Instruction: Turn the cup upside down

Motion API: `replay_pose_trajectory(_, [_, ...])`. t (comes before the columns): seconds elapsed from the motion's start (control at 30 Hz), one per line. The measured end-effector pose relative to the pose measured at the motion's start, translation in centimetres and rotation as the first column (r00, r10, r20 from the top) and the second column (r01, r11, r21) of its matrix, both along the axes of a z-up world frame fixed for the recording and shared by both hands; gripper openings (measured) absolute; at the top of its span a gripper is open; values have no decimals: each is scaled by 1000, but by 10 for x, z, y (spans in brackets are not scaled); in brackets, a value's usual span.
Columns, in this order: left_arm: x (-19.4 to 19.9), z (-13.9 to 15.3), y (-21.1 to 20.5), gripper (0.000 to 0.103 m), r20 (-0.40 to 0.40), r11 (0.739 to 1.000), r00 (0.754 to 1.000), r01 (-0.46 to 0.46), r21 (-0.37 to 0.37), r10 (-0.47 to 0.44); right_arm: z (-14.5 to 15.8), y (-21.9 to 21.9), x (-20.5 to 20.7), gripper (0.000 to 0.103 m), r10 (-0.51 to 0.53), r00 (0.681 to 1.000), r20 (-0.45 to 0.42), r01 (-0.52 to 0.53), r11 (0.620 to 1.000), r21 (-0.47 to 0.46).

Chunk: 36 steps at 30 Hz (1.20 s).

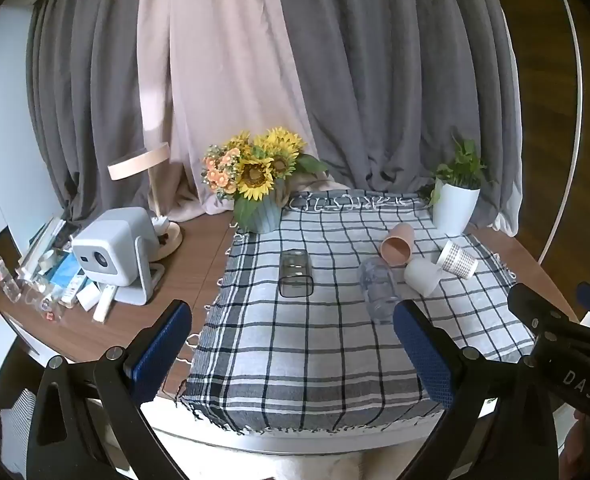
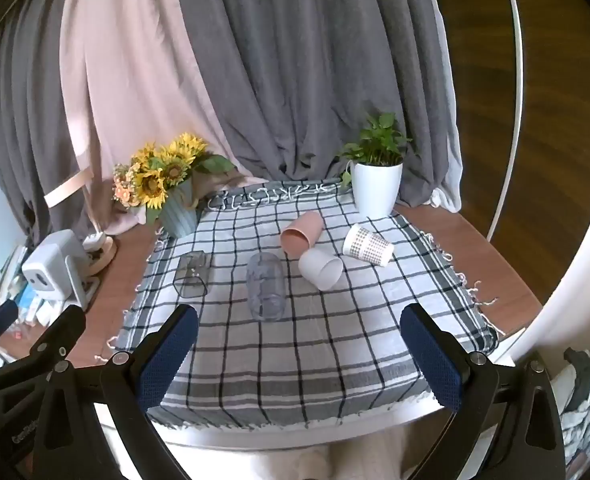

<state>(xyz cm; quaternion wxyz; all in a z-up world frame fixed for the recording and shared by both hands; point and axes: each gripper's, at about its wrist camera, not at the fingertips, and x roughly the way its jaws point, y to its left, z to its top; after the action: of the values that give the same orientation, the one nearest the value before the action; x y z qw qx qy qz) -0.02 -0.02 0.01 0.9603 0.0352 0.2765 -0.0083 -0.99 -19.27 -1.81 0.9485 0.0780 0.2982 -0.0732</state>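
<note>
Both claws, left gripper [image 1: 291,344] and right gripper [image 2: 299,344], hang spread and empty short of the clear cup [image 2: 265,286] lying mid-cloth (light, slick, likely brittle), so I favour gripping across its wall.

Checked cloth [image 2: 295,344] covers desk [image 2: 491,248] middle. Five cups lie on their sides on it: smoky cup [image 2: 191,274] left, clear cup [image 2: 265,286] centre. Right of those, a touching cluster: pink cup [image 2: 301,232] far, white cup [image 2: 321,269] near, dotted cup [image 2: 368,245] rightmost. Sunflower vase [image 2: 179,204] at cloth's far-left corner, potted plant [image 2: 377,184] far right. Projector [image 1: 113,250] and lamp [image 1: 143,168] left, off cloth. Curtains [image 2: 295,80] behind.
</note>
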Motion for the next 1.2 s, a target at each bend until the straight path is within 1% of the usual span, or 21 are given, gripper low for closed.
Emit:
replay_pose_trajectory(0.17, [-1,-1,-3,103,4,1000,1000,-9,0,9,1,1,2,102,-2,1000,3,3,1000,-13])
replay_pose_trajectory(0.27, [0,-1,2,103,-1,1000,1000,-10,-22,10,2,2,1,102,-4,1000,3,4,1000,-10])
replay_pose_trajectory(0.43, [-3,-3,2,103,-1,1000,1000,4,-8,-4,2,0,3,102,0,1000,-2,0,1000,-9])
replay_pose_trajectory(0.47, [4,-3,3,103,-1,1000,1000,-2,-16,2,3,0,2,102,0,1000,2,0,1000,-10])
replay_pose_trajectory(0.5, [3,-1,4,103,-2,1000,1000,-4,-23,4,3,0,2,102,-1,1000,3,1,1000,-9])
replay_pose_trajectory(0.83, [5,1,-4,103,-3,1000,1000,-6,-16,6,-2,2,-3,102,3,1000,4,-3,1000,-8])
replay_pose_trajectory(0.9, [5,1,-4,103,-1,1000,1000,-4,-13,4,5,3,2,102,6,1000,4,-5,1000,-6])
replay_pose_trajectory(1.2, [5,1,-3,103,-1,1000,1000,-8,-15,8,6,4,3,102,8,1000,4,-8,1000,-7])
